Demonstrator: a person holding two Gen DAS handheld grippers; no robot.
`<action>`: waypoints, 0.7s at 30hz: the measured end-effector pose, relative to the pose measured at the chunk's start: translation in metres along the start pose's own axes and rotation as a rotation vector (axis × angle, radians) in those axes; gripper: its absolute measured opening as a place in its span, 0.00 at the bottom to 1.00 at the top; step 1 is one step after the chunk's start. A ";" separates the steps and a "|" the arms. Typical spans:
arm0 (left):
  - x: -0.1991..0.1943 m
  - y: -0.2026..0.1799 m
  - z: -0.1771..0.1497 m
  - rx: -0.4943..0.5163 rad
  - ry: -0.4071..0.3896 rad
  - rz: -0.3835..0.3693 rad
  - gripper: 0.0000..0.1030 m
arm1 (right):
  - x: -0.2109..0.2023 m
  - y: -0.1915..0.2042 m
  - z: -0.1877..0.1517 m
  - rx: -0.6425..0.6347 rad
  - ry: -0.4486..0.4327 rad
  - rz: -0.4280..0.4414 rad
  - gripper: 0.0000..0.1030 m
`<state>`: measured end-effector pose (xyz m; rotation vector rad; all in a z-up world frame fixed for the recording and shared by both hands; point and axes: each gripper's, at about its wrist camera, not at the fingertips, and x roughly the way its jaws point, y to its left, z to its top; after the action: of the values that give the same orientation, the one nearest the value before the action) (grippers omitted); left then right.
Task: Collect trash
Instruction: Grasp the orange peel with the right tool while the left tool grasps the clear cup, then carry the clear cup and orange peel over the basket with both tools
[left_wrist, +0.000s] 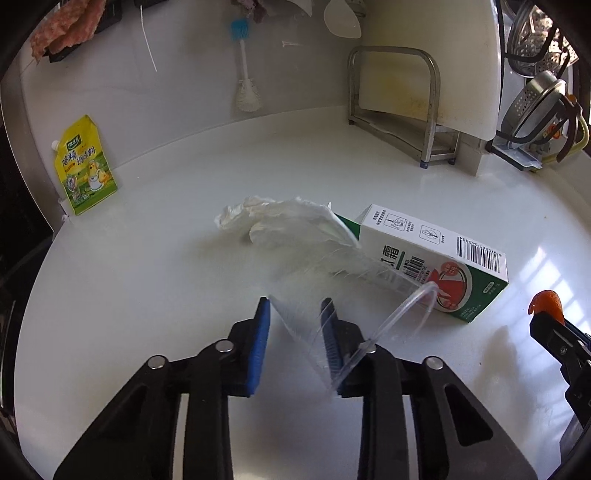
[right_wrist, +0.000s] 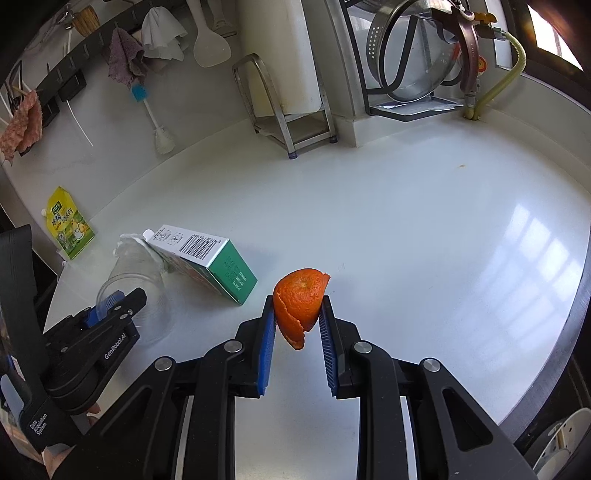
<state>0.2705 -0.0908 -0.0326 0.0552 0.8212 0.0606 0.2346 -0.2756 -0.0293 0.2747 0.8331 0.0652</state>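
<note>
The left gripper (left_wrist: 295, 314) has its jaws pinching the wall of a clear plastic cup (left_wrist: 354, 295), which lies tipped on the white table (left_wrist: 147, 258) against a crumpled tissue (left_wrist: 280, 221) and a milk carton (left_wrist: 436, 258). To the right, the right gripper (right_wrist: 299, 317) pinches an orange peel (right_wrist: 299, 299) above the table.

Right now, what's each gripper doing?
Left gripper: closed on the wall of a clear cup.
Right gripper: closed on an orange peel.
</note>
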 end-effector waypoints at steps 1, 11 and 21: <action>-0.001 0.004 -0.002 -0.005 0.000 -0.010 0.11 | 0.001 0.001 0.000 -0.003 0.001 -0.001 0.22; -0.046 0.037 -0.032 0.022 -0.040 -0.035 0.06 | -0.008 0.007 -0.007 -0.039 -0.018 -0.013 0.22; -0.116 0.053 -0.073 0.059 -0.092 -0.090 0.05 | -0.062 -0.009 -0.041 0.019 -0.082 0.007 0.22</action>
<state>0.1360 -0.0452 0.0066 0.0758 0.7326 -0.0506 0.1616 -0.2860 -0.0132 0.2965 0.7517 0.0527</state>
